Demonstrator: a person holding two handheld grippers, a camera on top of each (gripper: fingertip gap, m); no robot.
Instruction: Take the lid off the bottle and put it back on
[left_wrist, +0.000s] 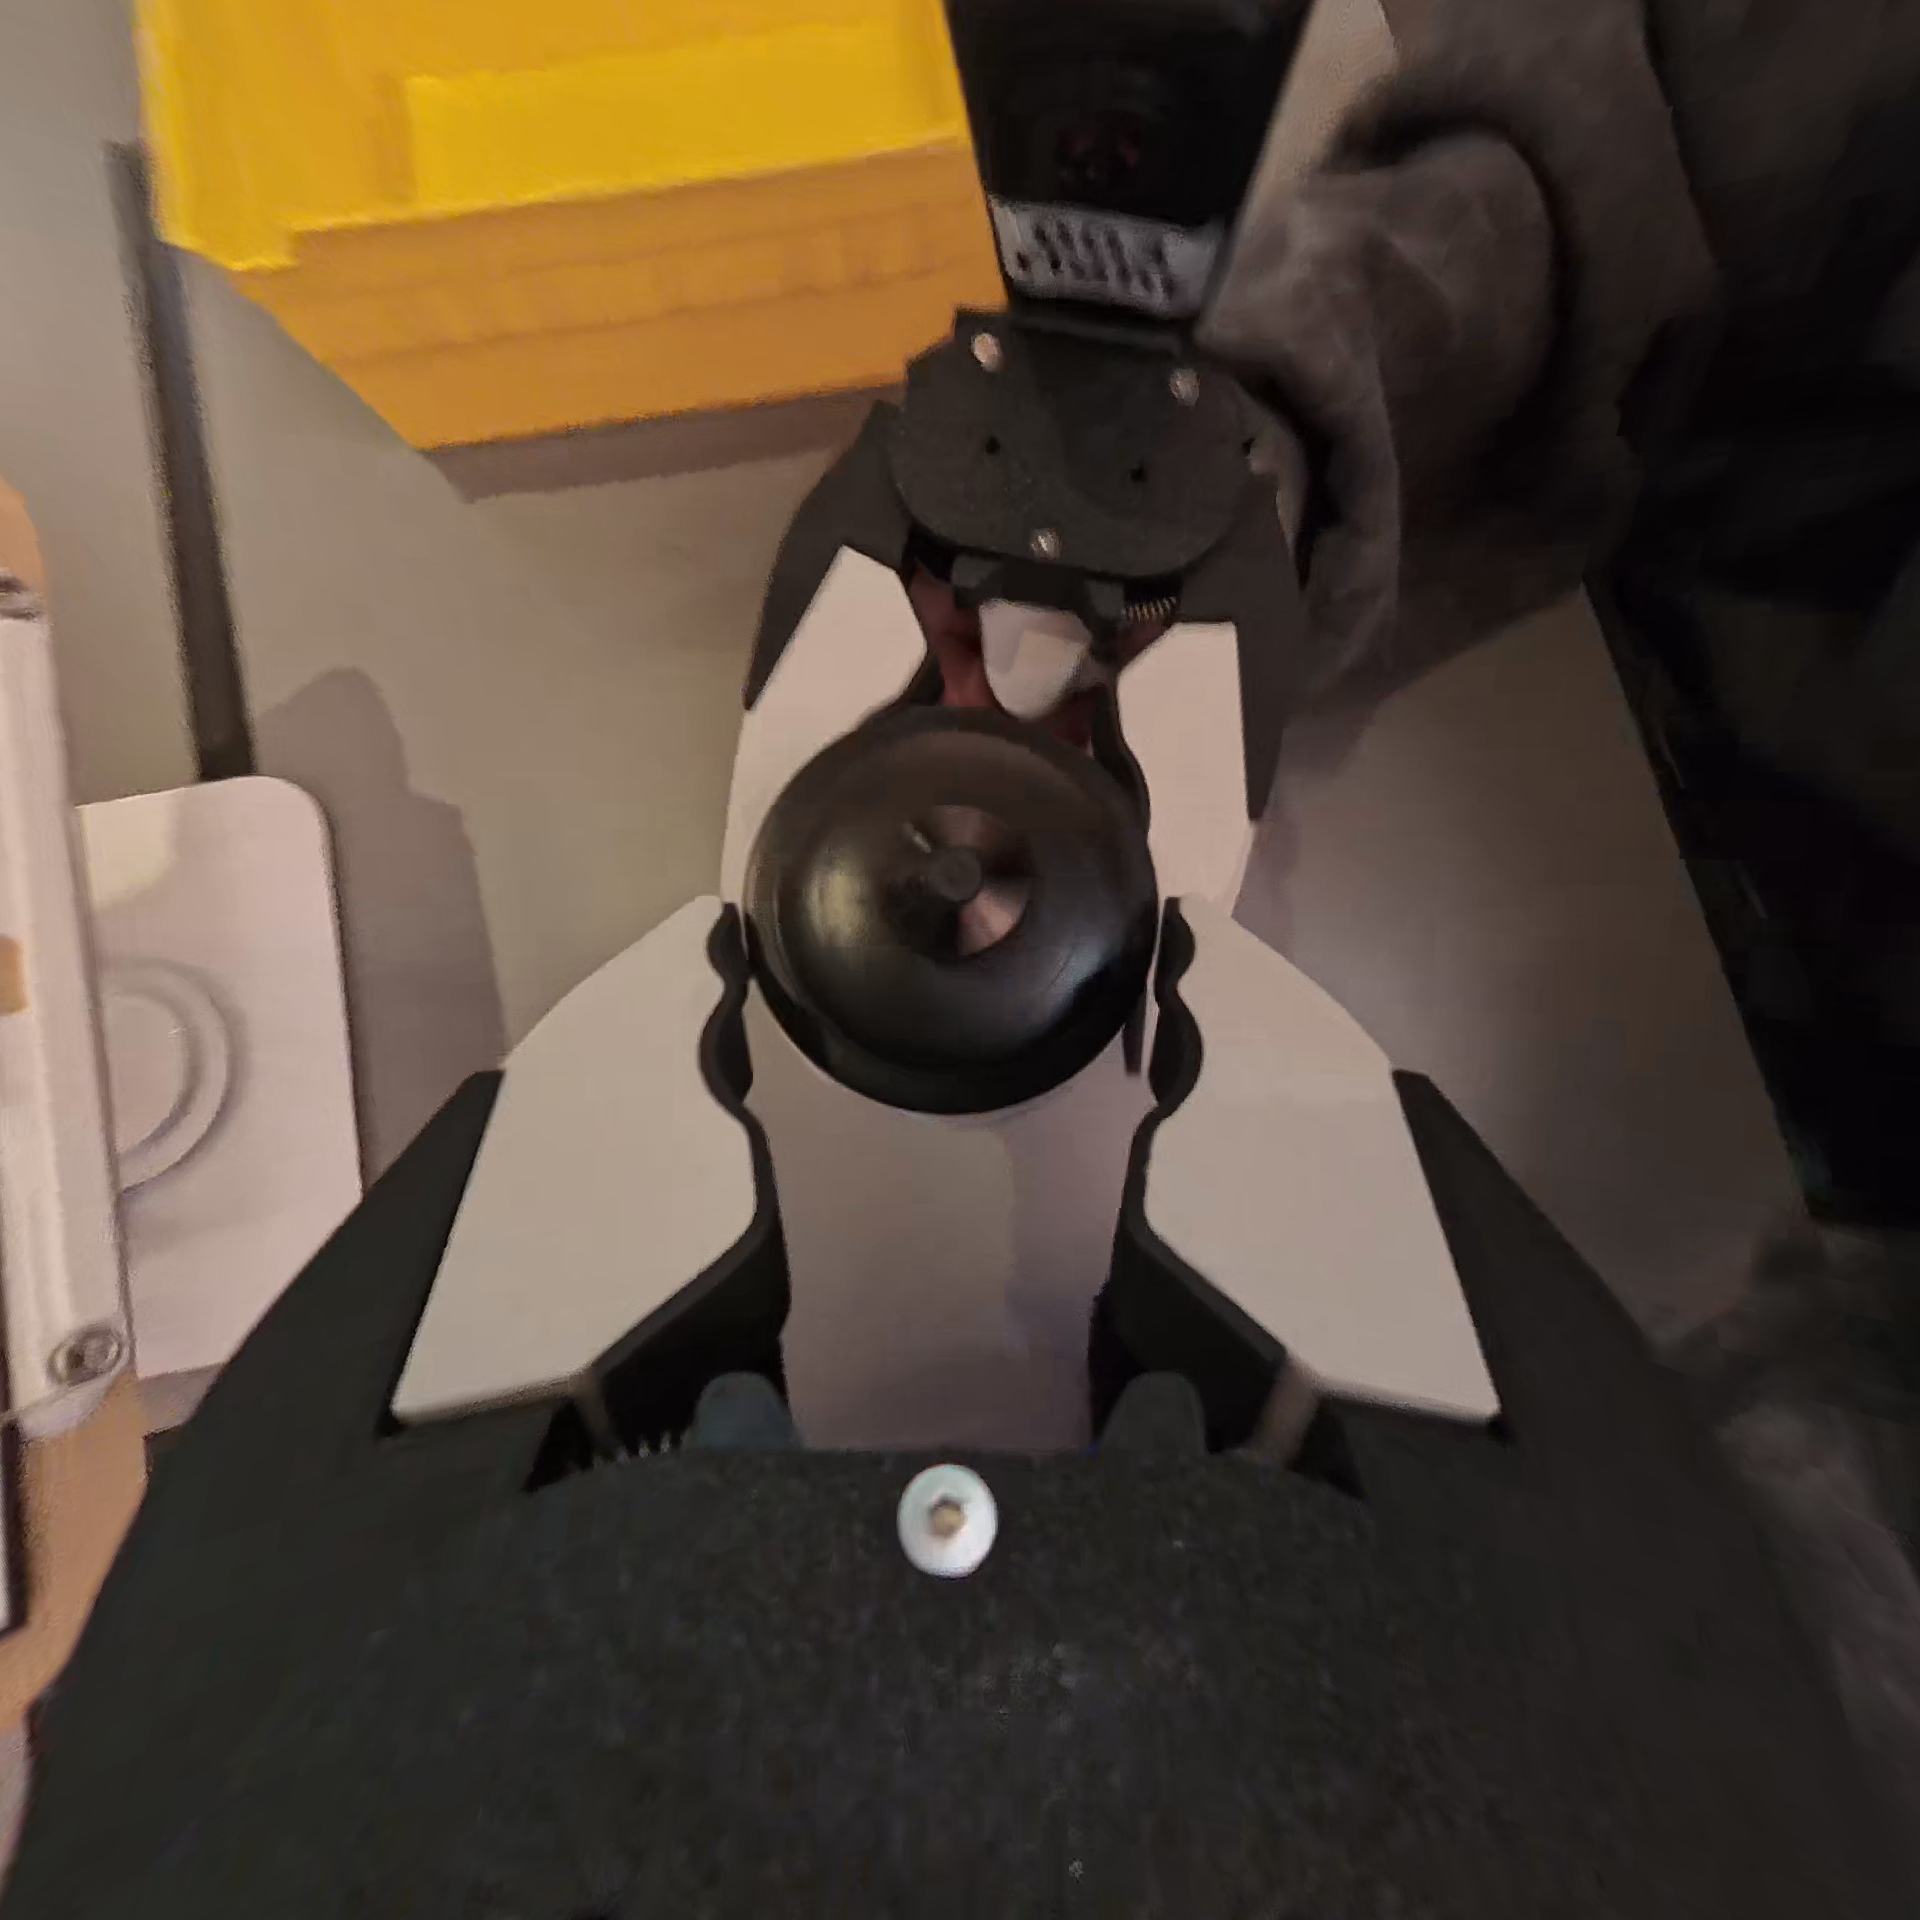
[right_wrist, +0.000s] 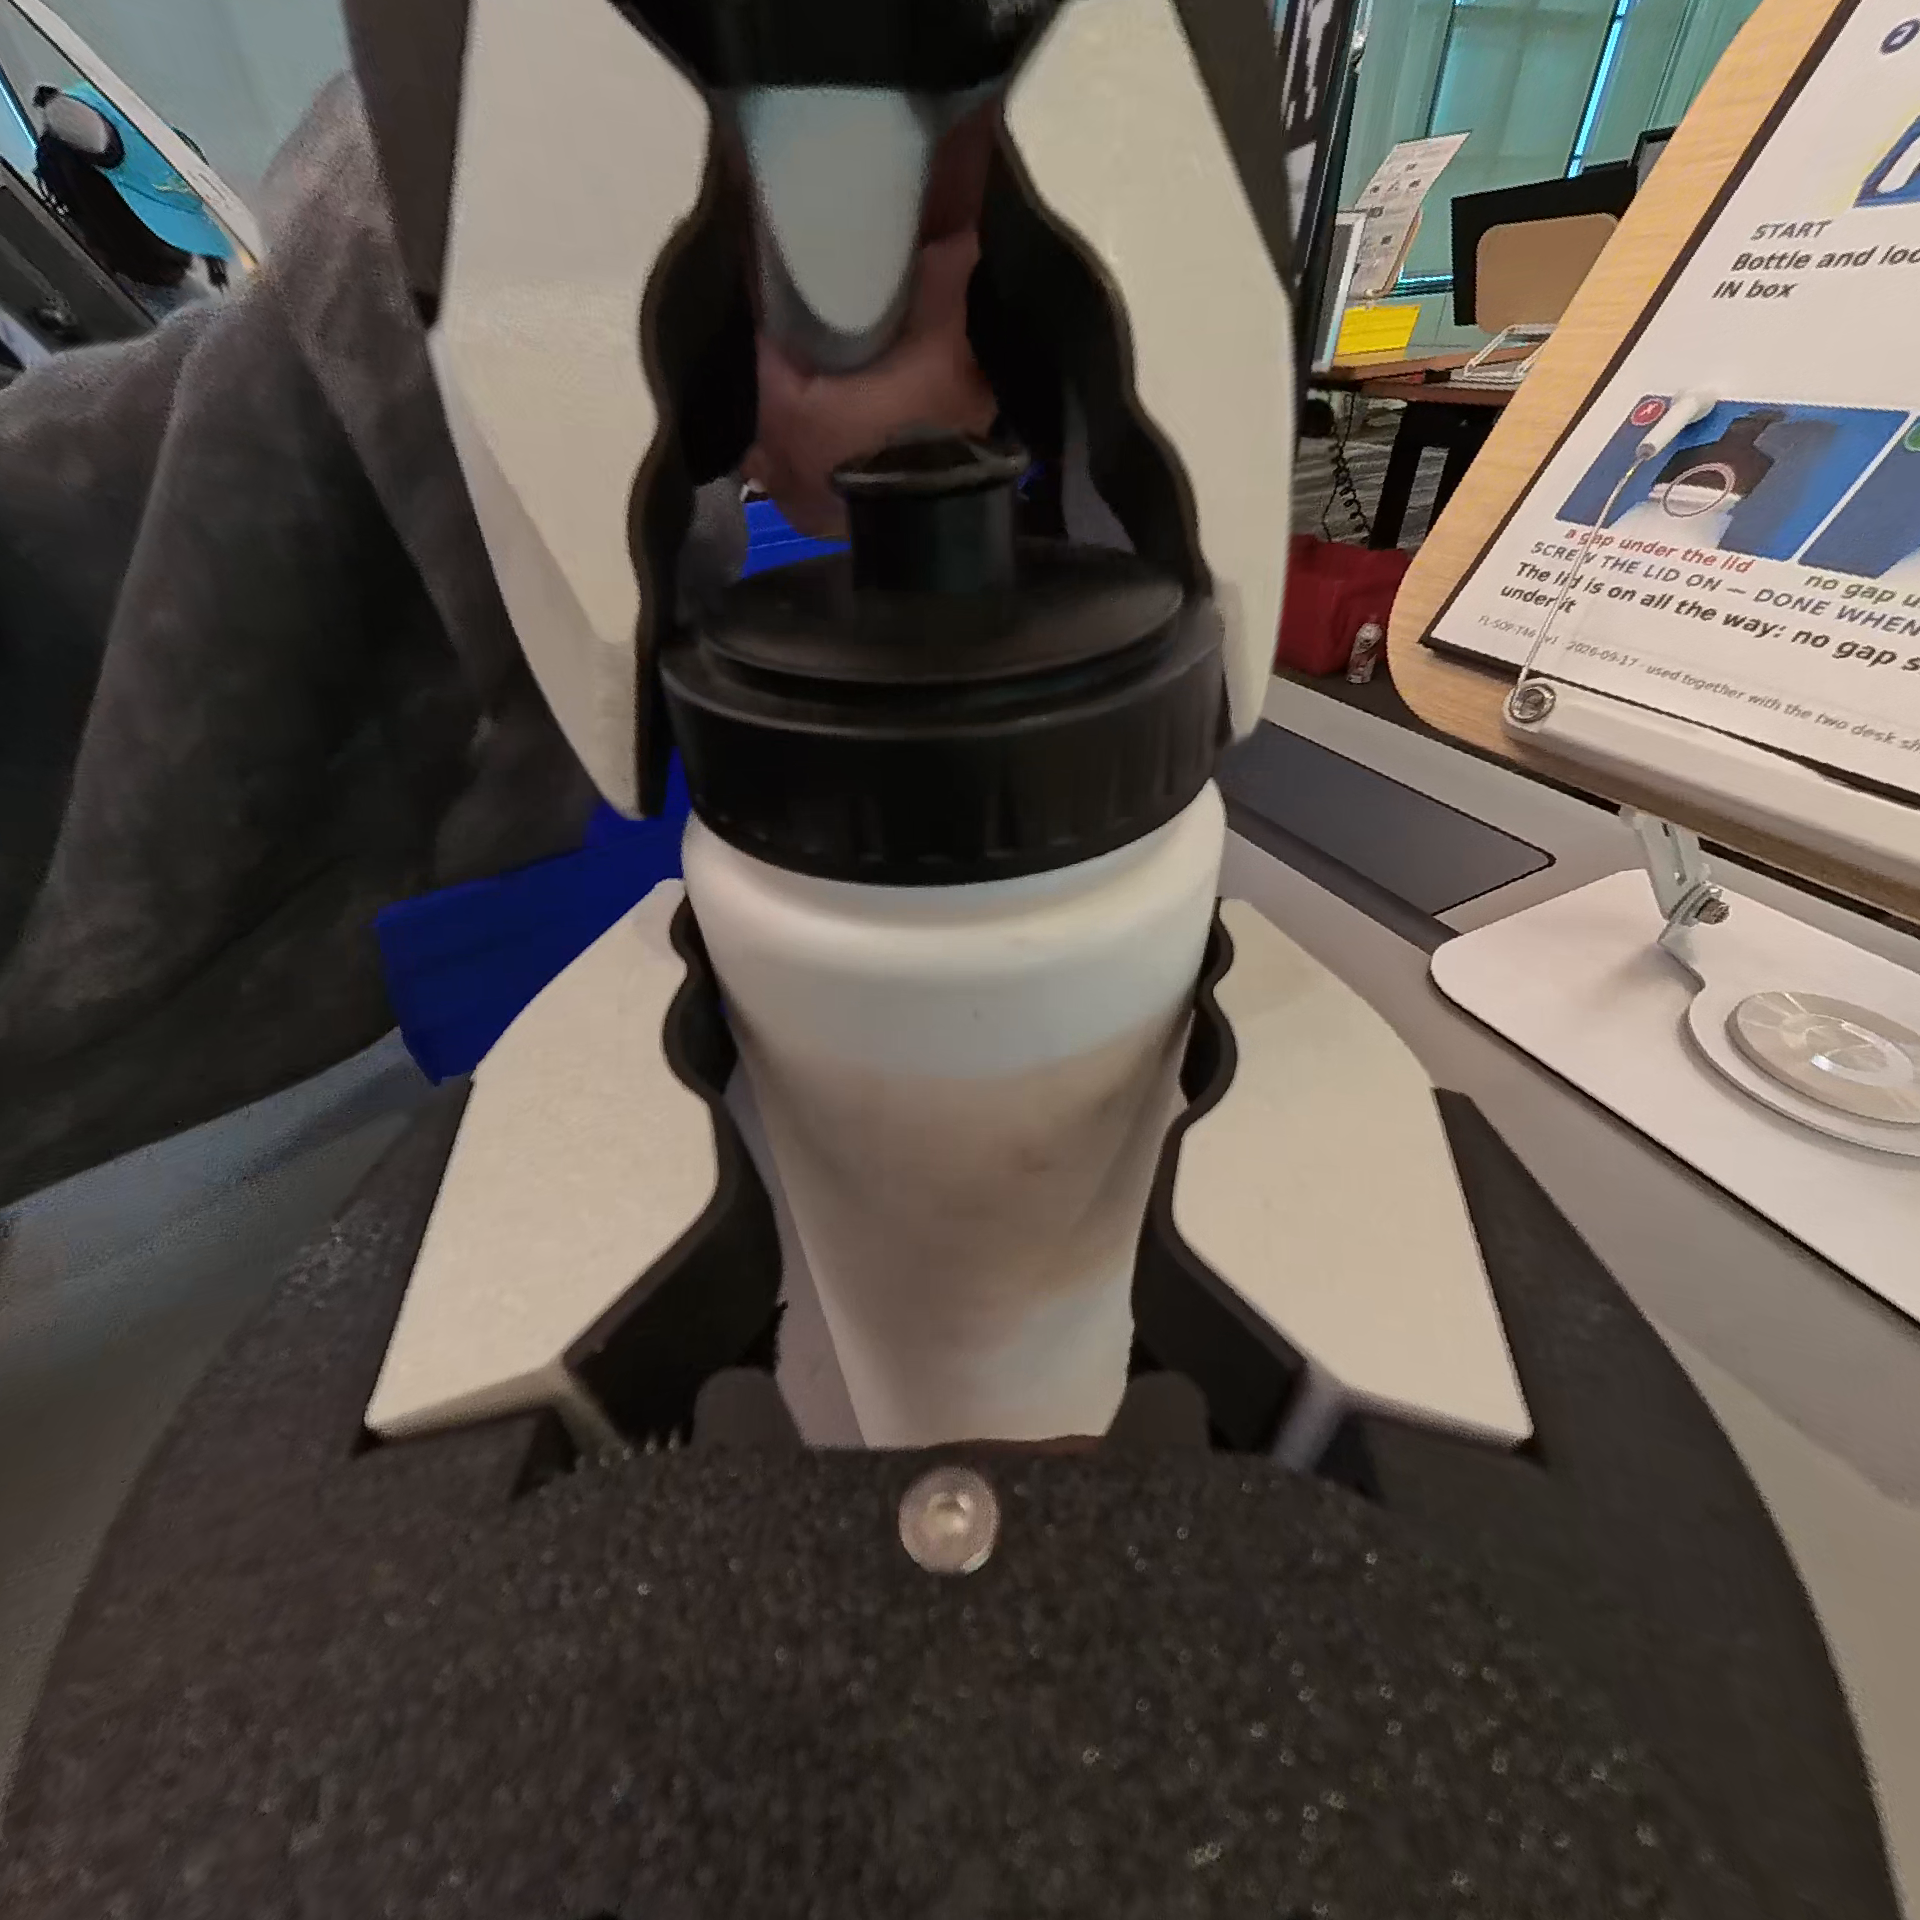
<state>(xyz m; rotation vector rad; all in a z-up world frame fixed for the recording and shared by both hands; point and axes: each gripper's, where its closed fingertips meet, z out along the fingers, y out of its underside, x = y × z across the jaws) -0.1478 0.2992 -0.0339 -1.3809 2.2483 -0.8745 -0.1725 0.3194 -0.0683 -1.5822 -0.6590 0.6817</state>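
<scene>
A white bottle stands upright with its black lid seated on the neck, with no gap showing under it. My right gripper is shut on the bottle's body from the side. My left gripper comes down from above, and its fingers press both sides of the lid. In the right wrist view the left gripper flanks the lid's rim. In the left wrist view the right gripper shows beyond the lid. The bottle body is mostly hidden under the lid there.
A yellow bin sits on the grey table beyond the bottle. A white stand base carries a tilted instruction board to the right. A grey sleeve and a blue object are to the left.
</scene>
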